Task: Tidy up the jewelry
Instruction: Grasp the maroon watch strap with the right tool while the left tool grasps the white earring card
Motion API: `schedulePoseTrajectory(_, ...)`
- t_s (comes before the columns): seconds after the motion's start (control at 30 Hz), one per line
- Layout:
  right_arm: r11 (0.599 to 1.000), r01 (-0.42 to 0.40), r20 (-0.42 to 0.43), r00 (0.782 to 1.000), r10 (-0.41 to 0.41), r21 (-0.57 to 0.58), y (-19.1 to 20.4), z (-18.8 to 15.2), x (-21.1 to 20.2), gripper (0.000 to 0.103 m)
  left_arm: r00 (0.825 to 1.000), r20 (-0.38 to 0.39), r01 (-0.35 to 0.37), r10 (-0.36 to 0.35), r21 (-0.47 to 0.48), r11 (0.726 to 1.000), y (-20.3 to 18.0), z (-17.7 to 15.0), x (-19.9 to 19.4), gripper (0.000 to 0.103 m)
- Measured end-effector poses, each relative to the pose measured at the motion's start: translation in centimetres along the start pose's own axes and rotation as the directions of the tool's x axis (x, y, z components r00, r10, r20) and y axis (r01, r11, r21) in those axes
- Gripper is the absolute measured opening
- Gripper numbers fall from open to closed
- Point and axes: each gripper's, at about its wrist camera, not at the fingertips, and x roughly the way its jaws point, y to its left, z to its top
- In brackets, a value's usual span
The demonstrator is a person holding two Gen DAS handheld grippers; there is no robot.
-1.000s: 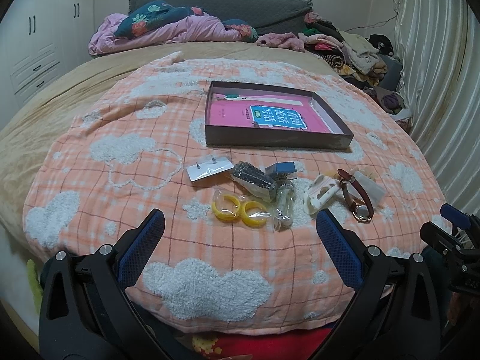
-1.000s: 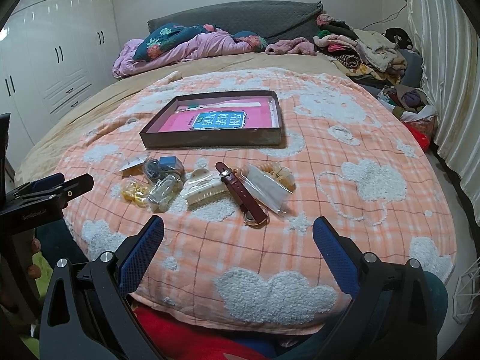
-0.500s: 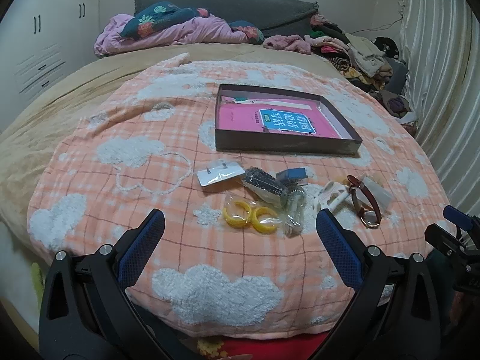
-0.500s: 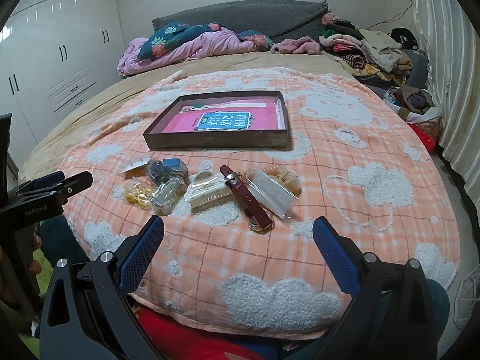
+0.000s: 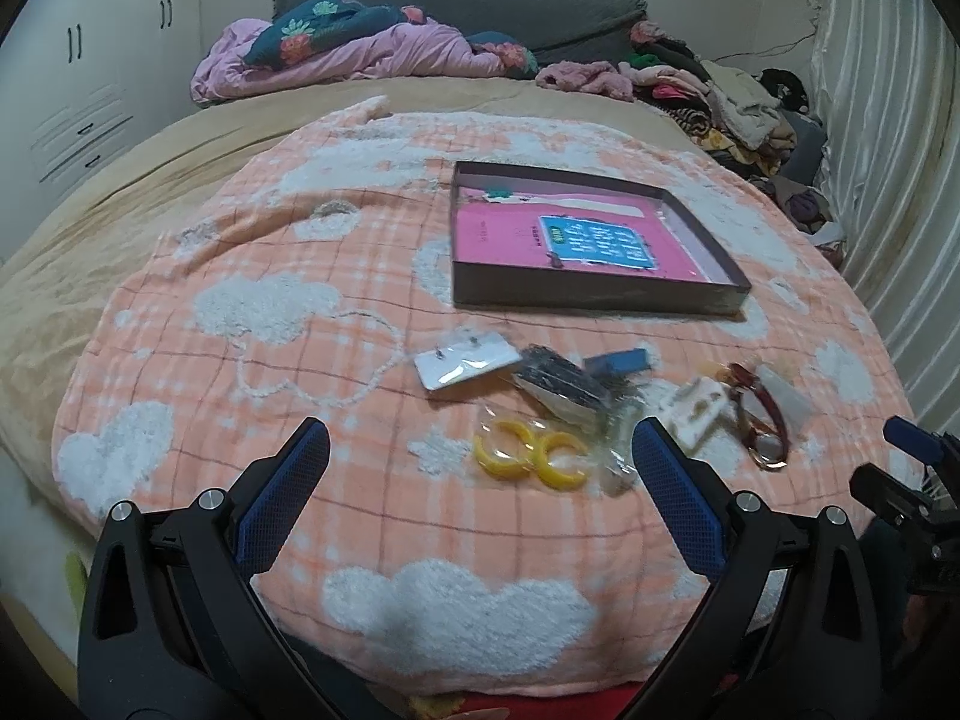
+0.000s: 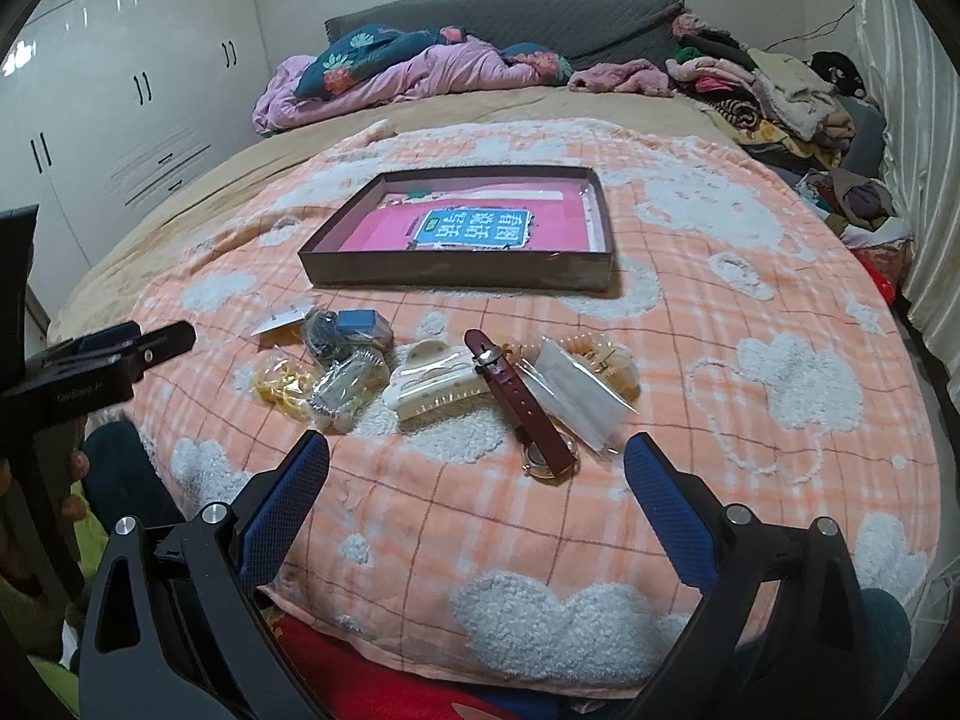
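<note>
Left wrist view: both the left gripper (image 5: 480, 456) and right gripper (image 6: 477, 462) gape wide, empty.

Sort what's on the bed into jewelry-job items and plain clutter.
For the job: shallow box, yellow hoop earrings, earring card, watch, white hair claw, spiral hair tie.

Just lying about: pink duvet, clothes pile.

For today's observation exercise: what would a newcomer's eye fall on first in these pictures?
First, the shallow brown box with its pink lining, mid-blanket. Next, the jewelry strewn in front of it: a burgundy-strapped watch beside a cream hair claw, and yellow hoop earrings further left. Both the left gripper and right gripper are open, holding nothing.
</note>
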Motion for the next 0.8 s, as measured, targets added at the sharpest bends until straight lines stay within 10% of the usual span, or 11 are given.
schedulePoseTrajectory(0.8,0.991,0.035,-0.133,0.99,-0.052,-0.128,-1.3,1.1,8.9,0.049,0.989,-0.134,-0.042,0.066,0.176,0.983,2.4,1.7,11.4,0.094)
